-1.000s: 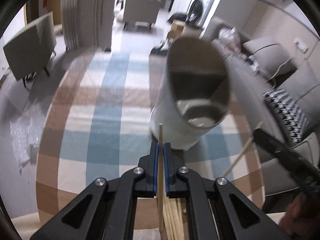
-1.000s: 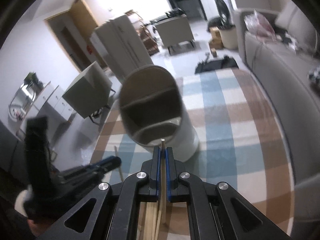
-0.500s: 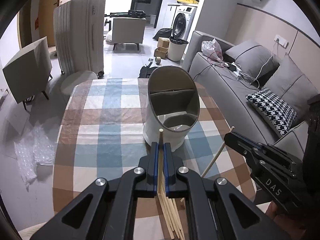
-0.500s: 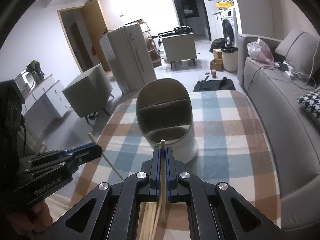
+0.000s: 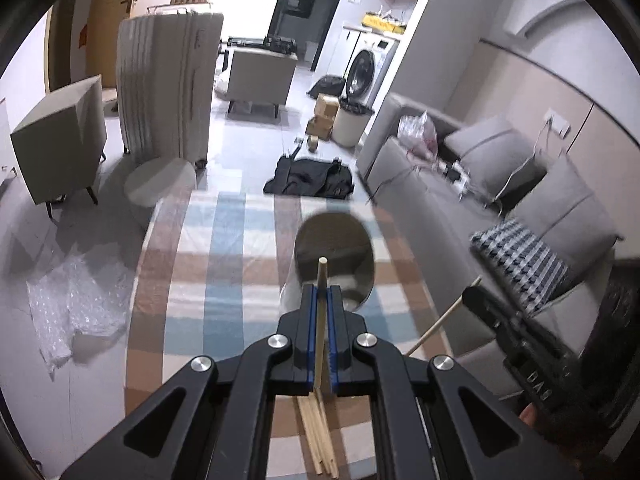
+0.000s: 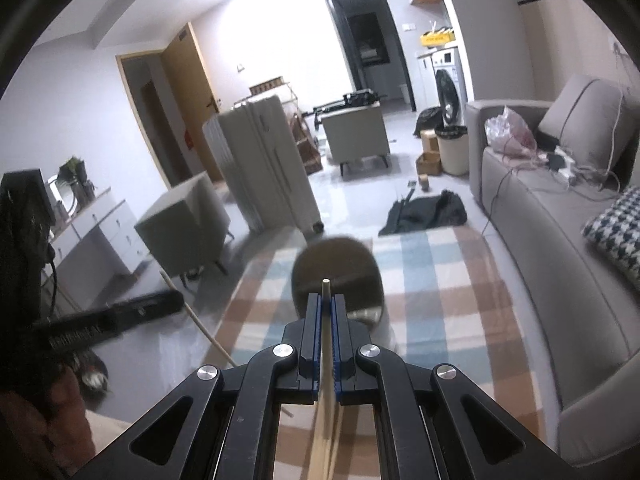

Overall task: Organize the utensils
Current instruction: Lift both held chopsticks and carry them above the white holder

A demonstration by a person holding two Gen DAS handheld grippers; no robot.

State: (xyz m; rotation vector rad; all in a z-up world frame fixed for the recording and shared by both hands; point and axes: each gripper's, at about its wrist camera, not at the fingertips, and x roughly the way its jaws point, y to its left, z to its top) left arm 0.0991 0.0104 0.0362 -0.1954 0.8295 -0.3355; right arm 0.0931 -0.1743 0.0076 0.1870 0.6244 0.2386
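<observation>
The left gripper, raised level over the checked tablecloth, pinches one pale wooden chopstick. The right gripper clamps another chopstick. Ahead, mid-table, stands the blurred white utensil holder (dark inside).

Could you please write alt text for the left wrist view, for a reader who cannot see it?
The left gripper, jaws shut, holds one wooden chopstick upright, its tip in line with the open top of a white utensil holder on a plaid tablecloth. More chopsticks lie on the cloth below, and the right gripper enters from the right holding another chopstick.
</observation>
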